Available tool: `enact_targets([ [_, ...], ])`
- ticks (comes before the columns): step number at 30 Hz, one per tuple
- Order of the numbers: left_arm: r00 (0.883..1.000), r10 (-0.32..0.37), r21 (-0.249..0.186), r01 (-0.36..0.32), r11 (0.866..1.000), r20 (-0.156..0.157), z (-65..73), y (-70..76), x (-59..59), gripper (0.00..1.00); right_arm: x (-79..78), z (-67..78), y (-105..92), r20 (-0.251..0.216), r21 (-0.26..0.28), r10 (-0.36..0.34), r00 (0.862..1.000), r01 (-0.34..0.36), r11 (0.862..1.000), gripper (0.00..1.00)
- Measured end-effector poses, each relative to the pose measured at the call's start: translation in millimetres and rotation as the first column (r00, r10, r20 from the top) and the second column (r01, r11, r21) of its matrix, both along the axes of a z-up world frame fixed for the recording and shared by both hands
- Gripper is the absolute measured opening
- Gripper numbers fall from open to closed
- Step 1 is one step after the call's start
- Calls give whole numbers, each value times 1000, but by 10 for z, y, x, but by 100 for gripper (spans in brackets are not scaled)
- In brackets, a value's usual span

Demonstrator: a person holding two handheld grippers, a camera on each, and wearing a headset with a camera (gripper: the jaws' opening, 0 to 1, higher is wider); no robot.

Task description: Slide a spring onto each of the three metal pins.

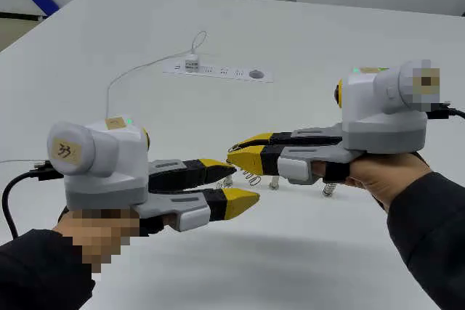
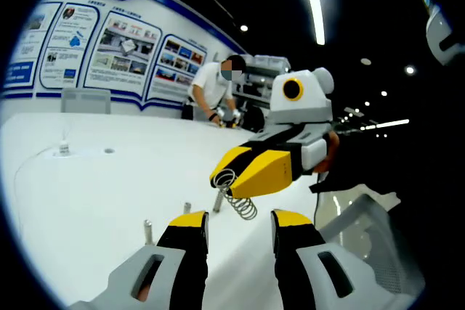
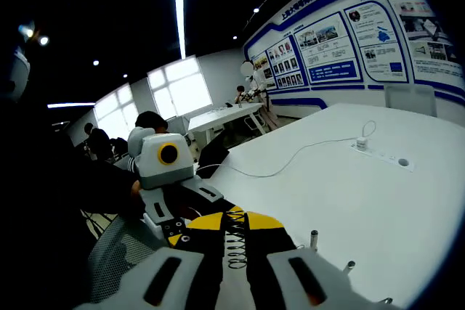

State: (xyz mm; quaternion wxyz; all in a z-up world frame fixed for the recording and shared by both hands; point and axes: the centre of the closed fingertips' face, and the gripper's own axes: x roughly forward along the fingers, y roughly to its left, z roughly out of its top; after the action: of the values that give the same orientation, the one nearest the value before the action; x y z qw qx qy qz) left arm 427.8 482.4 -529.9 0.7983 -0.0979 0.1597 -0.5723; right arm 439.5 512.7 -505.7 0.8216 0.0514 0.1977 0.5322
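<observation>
The spring (image 2: pixel 236 195) is clamped between the yellow tips of my right gripper (image 2: pixel 225 178), its coils hanging out below the tips. In the right gripper view the spring (image 3: pixel 234 243) runs down the seam between the two jaws, which are pressed together on it at the tips (image 3: pixel 234 223). In the head view it dangles just above the white table (image 1: pixel 327 34), with my right gripper (image 1: pixel 243 152) pointing toward my left one.

The metal pins (image 2: pixel 187 209) stand upright on the table in a short row. In the left gripper view the nearest one is just beside the hanging spring, and the three I can make out there look bare. From my right gripper they show as small posts (image 3: pixel 314 239) to the right of the jaws. In the head view one pin (image 1: pixel 275 182) stands below my right gripper.

My left gripper (image 1: pixel 243 185) holds nothing. Its jaws stand apart, with the tips (image 2: pixel 240 221) aimed at the spring from close by.

A tan sticker (image 1: pixel 65 152) on my left gripper's housing reads "33". Farther back on the table lies a white power strip (image 1: pixel 218 71) with a small white plug (image 1: pixel 192 63) and a thin cable (image 1: pixel 138 70). Blue-framed wall posters (image 2: pixel 123 41) carry Chinese headings, too small for me to read. A person (image 2: pixel 214 92) stands at a far table.
</observation>
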Motion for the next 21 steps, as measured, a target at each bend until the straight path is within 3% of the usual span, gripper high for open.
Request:
enact_targets([
  [2, 1000, 2, -24, -2, 1000, -3, 51, 3, 1, 34, -26, 33, 30, 2, 19, 10, 1000, -10, 1000, 11],
  [7, 1000, -11, -36, 11, 999, -1, 84, -36, -35, 28, -64, 102, 91, 11, 51, 25, 1000, -25, 998, 11],
  [10, 1000, -19, -47, 19, 999, 14, 113, -55, -55, 21, -78, 117, 105, 14, 55, 32, 999, -33, 998, 11],
  [13, 999, -29, -42, 30, 999, 32, 119, -70, -75, 14, -78, 122, 93, 18, 54, 33, 999, -34, 998, 11],
  [21, 997, -41, -15, 42, 999, 66, 105, -46, -76, 12, -115, 159, 1, 44, 17, 43, 998, -44, 999, 11],
])
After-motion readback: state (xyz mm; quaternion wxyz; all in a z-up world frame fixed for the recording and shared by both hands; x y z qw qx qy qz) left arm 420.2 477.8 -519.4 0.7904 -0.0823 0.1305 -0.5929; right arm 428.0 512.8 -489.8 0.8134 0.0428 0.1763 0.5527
